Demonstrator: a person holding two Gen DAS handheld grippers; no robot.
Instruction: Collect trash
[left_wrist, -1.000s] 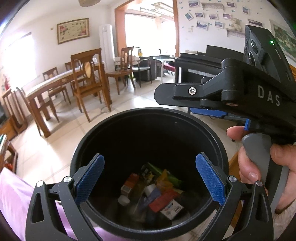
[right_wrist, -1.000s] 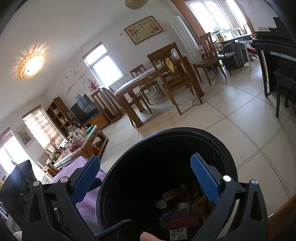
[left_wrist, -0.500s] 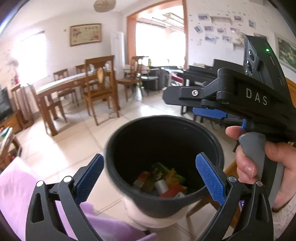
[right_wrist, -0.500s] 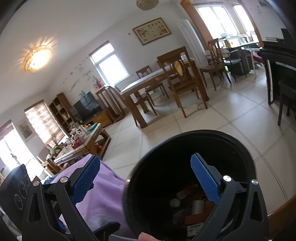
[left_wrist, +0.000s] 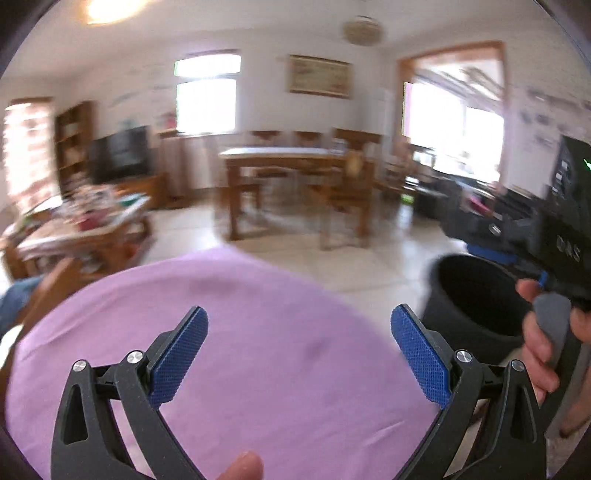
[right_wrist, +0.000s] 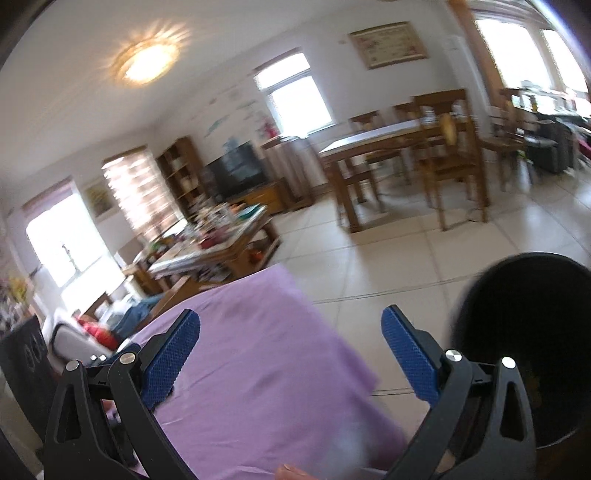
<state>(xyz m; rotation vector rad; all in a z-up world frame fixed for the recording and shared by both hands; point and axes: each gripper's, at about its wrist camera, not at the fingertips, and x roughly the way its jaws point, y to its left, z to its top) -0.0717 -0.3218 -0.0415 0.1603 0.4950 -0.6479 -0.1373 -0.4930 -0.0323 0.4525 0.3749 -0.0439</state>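
While blurred, purple cloth (left_wrist: 258, 350) beneath both spread claws, black bin (left_wrist: 476, 306) rightward.

Purple-clothed table (left_wrist: 258, 350) (bare cloth)

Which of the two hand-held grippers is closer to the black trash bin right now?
The right hand-held gripper: the round black plastic trash bin sits directly beside its right finger, farther from the left hand-held gripper.

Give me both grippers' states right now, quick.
Left gripper: open, empty, over the purple cloth.
Right gripper: open, empty; black trash bin to its right.
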